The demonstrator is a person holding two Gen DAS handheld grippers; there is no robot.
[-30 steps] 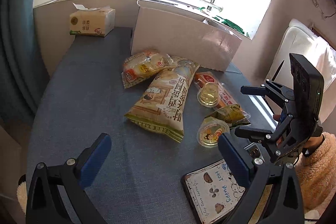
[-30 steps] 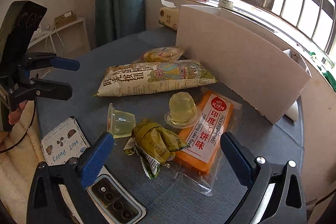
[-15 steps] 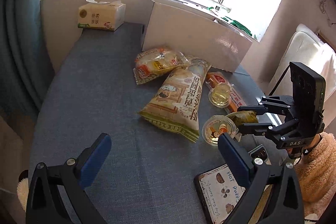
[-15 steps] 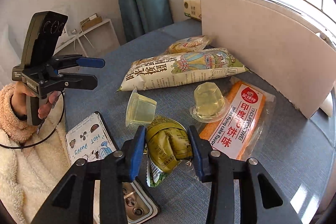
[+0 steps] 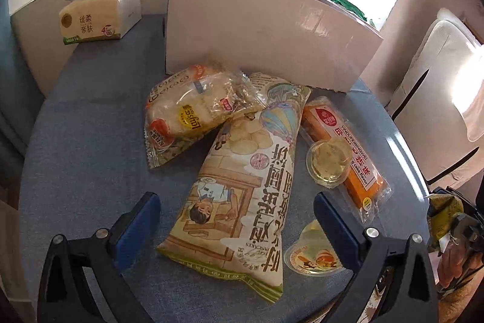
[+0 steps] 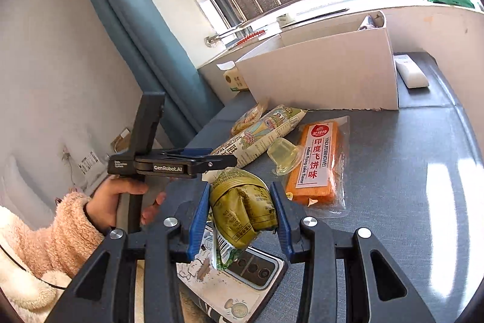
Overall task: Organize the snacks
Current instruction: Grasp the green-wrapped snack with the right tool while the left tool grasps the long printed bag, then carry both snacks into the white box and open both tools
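My right gripper [image 6: 242, 208] is shut on a crumpled green snack packet [image 6: 242, 208] and holds it above the table; the packet also shows at the right edge of the left wrist view [image 5: 444, 217]. My left gripper [image 5: 236, 214] is open, low over a long rice-cracker bag [image 5: 242, 189]. A clear bag of buns [image 5: 193, 114] lies on that bag's far end. An orange flying-cake pack [image 5: 341, 150] lies to the right with a jelly cup [image 5: 328, 164] on it. A second jelly cup [image 5: 311, 258] lies on its side near my right finger. The white box [image 6: 320, 74] stands open behind.
A tissue pack [image 5: 99, 17] sits at the back left by the window sill. A phone in a printed case [image 6: 239, 286] lies at the table's near edge under the held packet. A white remote [image 6: 411, 71] lies right of the box. The person's hand [image 6: 121, 202] holds the left gripper.
My right gripper closed on the green packet and lifted it off the table. My left gripper moved forward over the rice-cracker bag, still open.
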